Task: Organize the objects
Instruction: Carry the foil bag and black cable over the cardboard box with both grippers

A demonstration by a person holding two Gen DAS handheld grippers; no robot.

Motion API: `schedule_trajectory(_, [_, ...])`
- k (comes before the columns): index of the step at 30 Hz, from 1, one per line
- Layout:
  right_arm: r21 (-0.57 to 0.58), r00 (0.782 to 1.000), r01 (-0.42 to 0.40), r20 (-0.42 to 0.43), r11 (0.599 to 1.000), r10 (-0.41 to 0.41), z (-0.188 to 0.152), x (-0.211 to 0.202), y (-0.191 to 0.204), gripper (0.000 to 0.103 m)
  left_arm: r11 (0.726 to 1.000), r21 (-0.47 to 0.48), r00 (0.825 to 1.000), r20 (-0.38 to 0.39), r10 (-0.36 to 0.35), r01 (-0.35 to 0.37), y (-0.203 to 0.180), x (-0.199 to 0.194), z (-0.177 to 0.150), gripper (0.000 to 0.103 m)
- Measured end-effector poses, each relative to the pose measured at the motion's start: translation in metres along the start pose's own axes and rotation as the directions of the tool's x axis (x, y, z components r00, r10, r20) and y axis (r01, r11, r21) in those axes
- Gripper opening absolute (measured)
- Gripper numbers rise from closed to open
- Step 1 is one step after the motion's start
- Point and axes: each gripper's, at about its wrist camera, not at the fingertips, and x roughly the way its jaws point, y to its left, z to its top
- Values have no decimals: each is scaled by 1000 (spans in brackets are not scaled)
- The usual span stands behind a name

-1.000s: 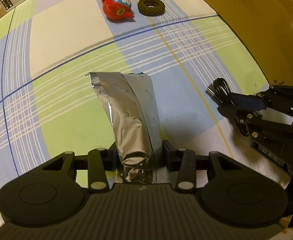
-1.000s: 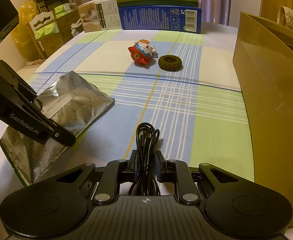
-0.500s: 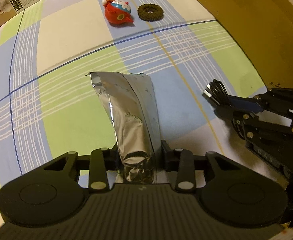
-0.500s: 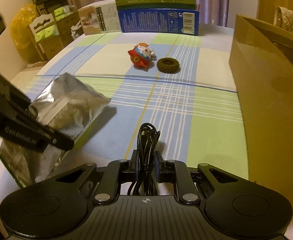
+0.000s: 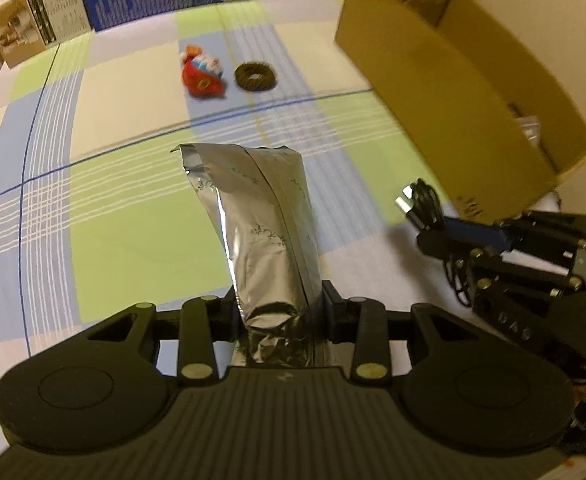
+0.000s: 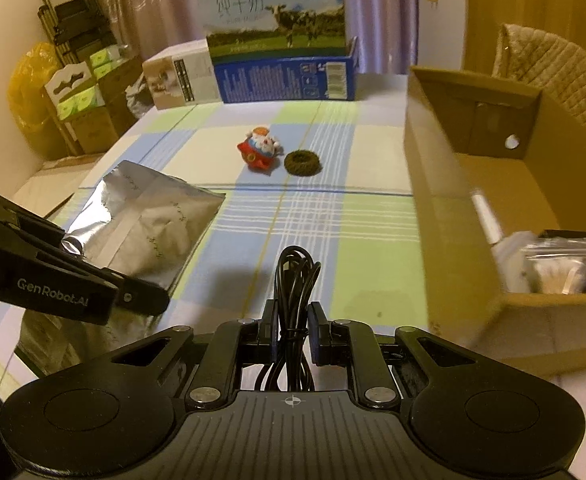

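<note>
Silver foil fills my left view: my left gripper [image 5: 279, 308] has its jaws pinched tight on the lower end of the silver foil pouch [image 5: 261, 220], and the pouch juts forward, clear of the checked tablecloth [image 5: 105, 224]. My right gripper [image 6: 292, 330] is clamped narrow on a coiled black cable [image 6: 295, 280], the loops poking out past the pads and the rest trailing back under the tool.

I take the cardboard box [image 6: 445, 216] as my landmark. It sits open-topped on the right side of the cloth. Cable and right gripper hang just to its left, near its front corner. Foil pouch and left gripper are further left again, well apart from the box. Inside, at the near end, I see a clear plastic bag [image 6: 561, 260] with something pale in it and some white items I can't make out.

Beyond the pouch, left of the box's far end, a red and white toy figure [image 6: 259, 150] lies on the cloth, with a dark ring [image 6: 302, 163] just beside it on the box side. Behind them, at the far edge of the table, stand a blue milk carton case [image 6: 285, 76] and a smaller printed box [image 6: 179, 78].
</note>
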Motion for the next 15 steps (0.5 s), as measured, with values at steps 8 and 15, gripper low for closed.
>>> schedule_trajectory(8, [14,999,18,35,1000,-18,-6,-42,-1,11,999,-4,997,72,-35,35,-37,-38,-11,32])
schedule_trajectory(15, [26,998,37,50,999,-38,-16,-69,-8,12,997,-12,992,101,-70,72,-64,-57,-24,32])
